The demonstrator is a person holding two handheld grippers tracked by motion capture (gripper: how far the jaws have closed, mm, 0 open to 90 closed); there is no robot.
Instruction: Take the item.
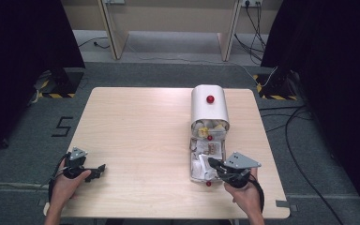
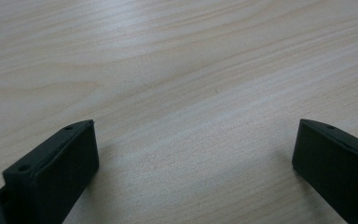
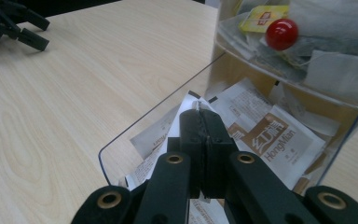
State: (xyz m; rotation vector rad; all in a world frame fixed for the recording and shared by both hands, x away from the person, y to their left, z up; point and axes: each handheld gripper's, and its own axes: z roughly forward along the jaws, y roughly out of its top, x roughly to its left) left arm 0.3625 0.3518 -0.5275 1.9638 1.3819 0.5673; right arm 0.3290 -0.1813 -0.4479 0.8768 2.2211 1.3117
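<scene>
A white rounded box (image 1: 209, 110) with a red knob (image 1: 210, 99) stands on the right half of the table. Its clear drawer (image 1: 194, 157) is pulled out toward me and holds tea sachets. My right gripper (image 1: 211, 162) reaches into that drawer, its jaws pressed together on the edge of a white sachet (image 3: 151, 161). In the right gripper view the gripper (image 3: 200, 116) lies over the sachets, next to a brown-printed sachet (image 3: 270, 137) and below a red knob (image 3: 282, 33). My left gripper (image 1: 99, 171) rests low over bare wood at the front left, jaws wide apart (image 2: 193, 135) with nothing between them.
The wooden table (image 1: 140, 126) is bare to the left of the box. An upper clear compartment (image 3: 317, 60) holds more sachets, one of them yellow (image 3: 261, 18). The left gripper (image 3: 28, 28) shows far off in the right gripper view. Cables lie on the floor at the right.
</scene>
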